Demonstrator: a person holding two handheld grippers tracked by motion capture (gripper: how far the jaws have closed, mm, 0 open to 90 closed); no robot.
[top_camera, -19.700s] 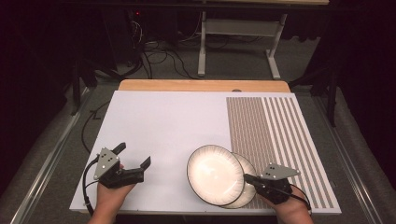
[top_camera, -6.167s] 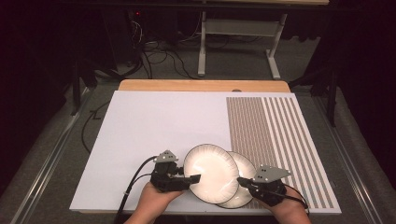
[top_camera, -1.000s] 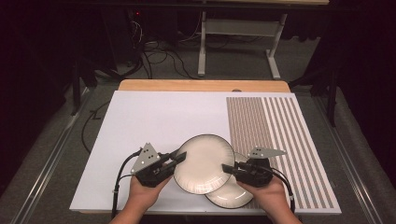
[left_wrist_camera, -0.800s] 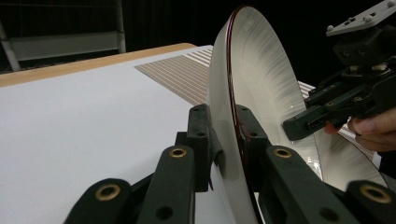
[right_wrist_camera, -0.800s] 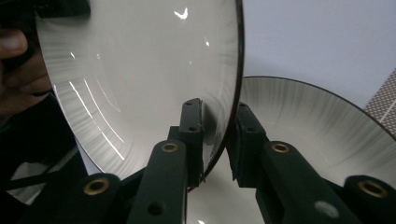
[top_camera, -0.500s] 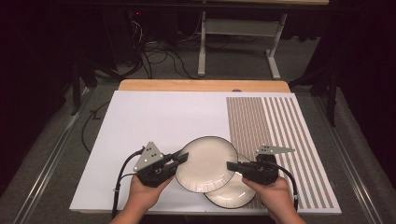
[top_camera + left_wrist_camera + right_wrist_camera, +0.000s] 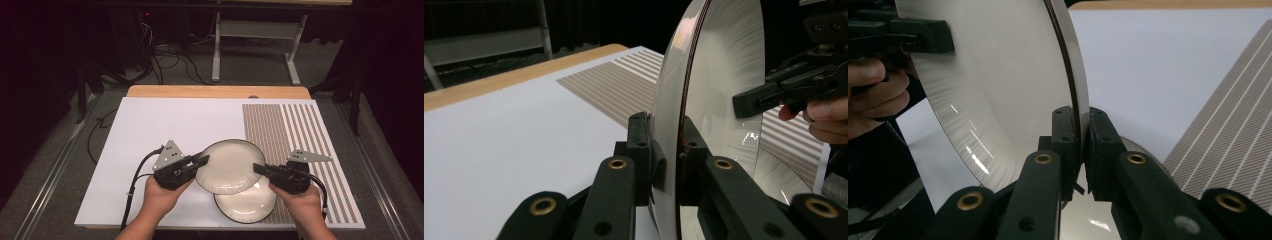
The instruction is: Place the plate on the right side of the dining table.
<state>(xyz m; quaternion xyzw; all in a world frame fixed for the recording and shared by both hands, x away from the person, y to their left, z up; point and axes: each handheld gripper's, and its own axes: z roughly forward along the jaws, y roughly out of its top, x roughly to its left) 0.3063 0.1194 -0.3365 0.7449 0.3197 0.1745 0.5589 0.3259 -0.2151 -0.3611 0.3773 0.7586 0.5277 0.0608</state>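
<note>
Gripping the upper plate (image 7: 228,166) from both sides — left gripper (image 7: 200,161) clamped on its left rim, right gripper (image 7: 260,169) clamped on the opposite rim, jaws pinching the edge in both gripper views. Plate is held clear of the white mat (image 7: 165,125), overlapping a second plate (image 7: 247,204) that lies flat near the mat's front edge, partly on the striped section (image 7: 300,135). Judgement: glazed ceramic, stiff, fairly heavy, slick and breakable — thin rim gives little bite, so keep both pinches square on opposite edges and the plate level; a tilt could let it slip out.
</note>
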